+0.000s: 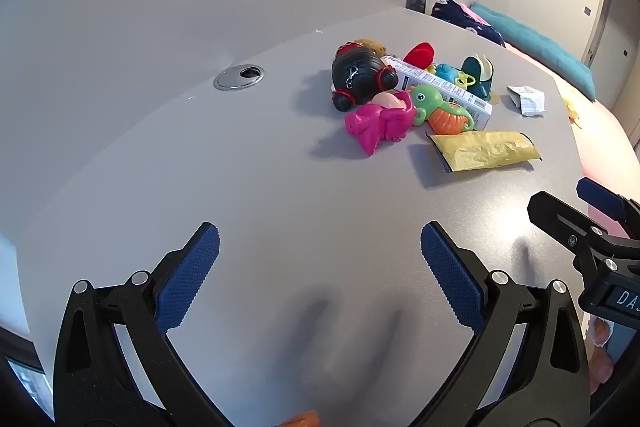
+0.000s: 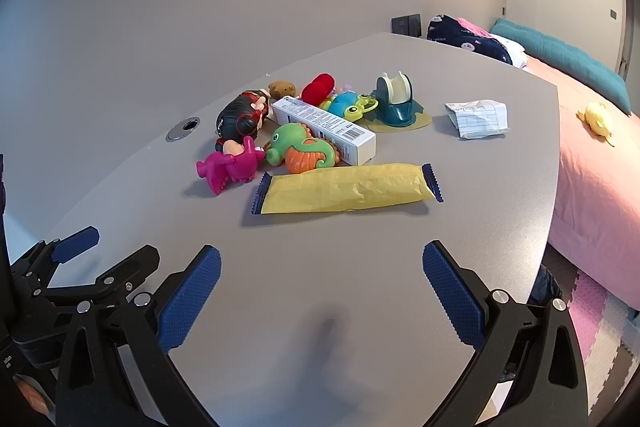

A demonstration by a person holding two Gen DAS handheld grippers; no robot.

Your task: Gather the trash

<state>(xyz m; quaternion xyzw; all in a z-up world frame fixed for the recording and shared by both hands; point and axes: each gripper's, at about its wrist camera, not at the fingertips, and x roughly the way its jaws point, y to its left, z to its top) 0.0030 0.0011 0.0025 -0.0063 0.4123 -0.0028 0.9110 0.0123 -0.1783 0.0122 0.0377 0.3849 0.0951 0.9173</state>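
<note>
Yellow wrapper (image 2: 346,189) lying crosswise at frame centre, just above wide-open, empty right gripper (image 2: 321,287); left gripper (image 1: 320,267) likewise open, farther off.

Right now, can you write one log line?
left gripper: open, empty | right gripper: open, empty | yellow wrapper: on table, untouched

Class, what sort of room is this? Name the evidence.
Probably a child's bedroom: a bed with a pink sheet and teal bolster beside the grey table, plus foam play mats on the floor.
</note>
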